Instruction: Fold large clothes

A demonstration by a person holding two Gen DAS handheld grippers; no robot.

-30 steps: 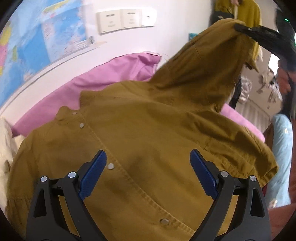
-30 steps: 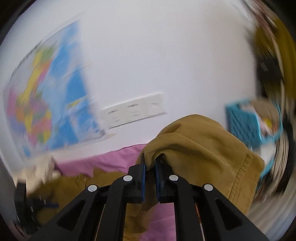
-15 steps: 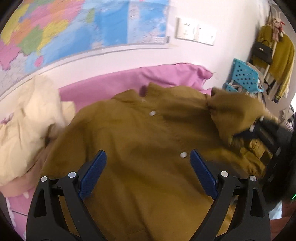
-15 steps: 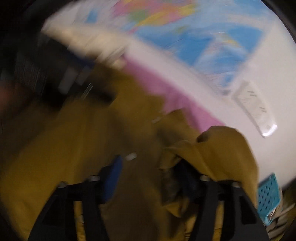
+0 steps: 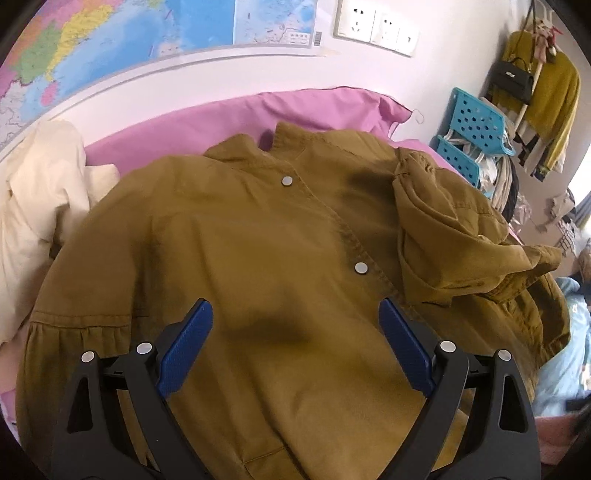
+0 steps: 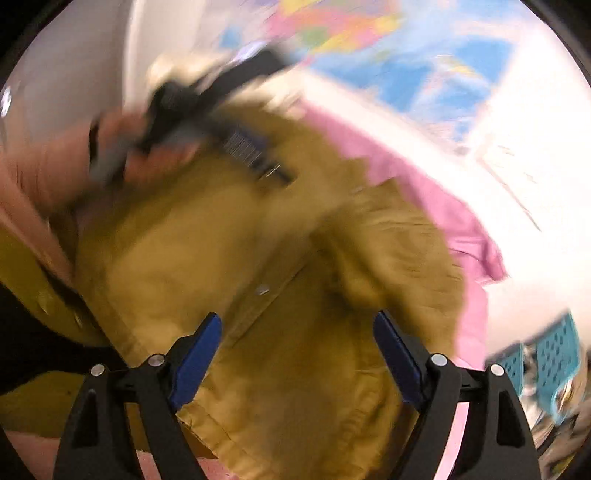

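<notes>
Spread face-up across the pink bedsheet (image 5: 229,118), mustard-brown cotton jacket with silver snaps (image 5: 258,266), one sleeve (image 5: 454,240) already thrown in over the chest. Other sleeve and body folds still to come, by the look of it. Left gripper (image 5: 295,347) wide, nothing pinched. Right gripper (image 6: 297,354) opening, cloth beneath, ungripped.

We're looking at a white wall (image 5: 258,74) with a big coloured map (image 5: 129,40) stretched across it, and a row of white sockets (image 5: 376,27) just to its right. Below, we see a pink sheet (image 5: 229,118) covering the bed. Off to the right, blue perforated baskets (image 5: 476,129) sit stacked, near a rack of hanging clothes (image 5: 543,92). Bright daylight comes from the far right.
</notes>
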